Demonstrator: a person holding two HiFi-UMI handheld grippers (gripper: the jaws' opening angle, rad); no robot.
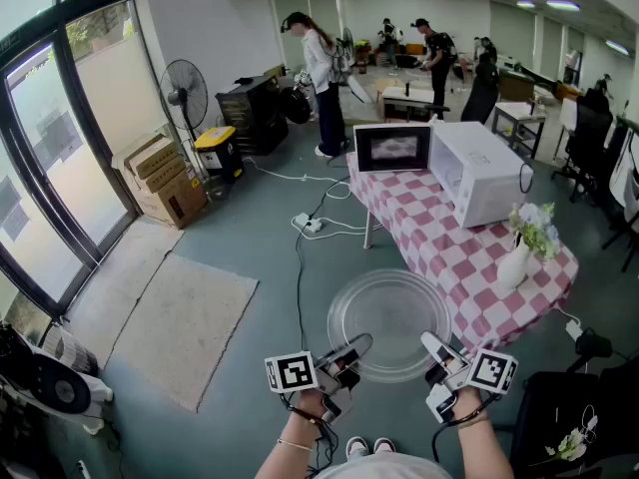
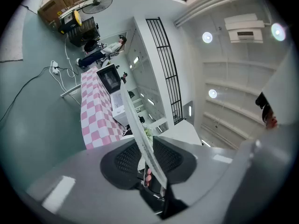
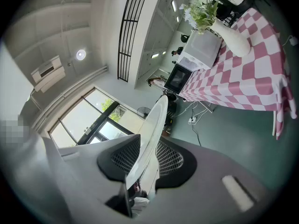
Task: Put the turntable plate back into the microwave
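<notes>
microwave on table, turntable plate before table

On checkered table: microwave, vase

Clear turntable plate aloft; microwave open

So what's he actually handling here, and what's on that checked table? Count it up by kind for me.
glass turntable plate: 1
tools gripping its rim: 2, left tool and right tool
microwave: 1
vase of flowers: 1
Total: 5
</notes>
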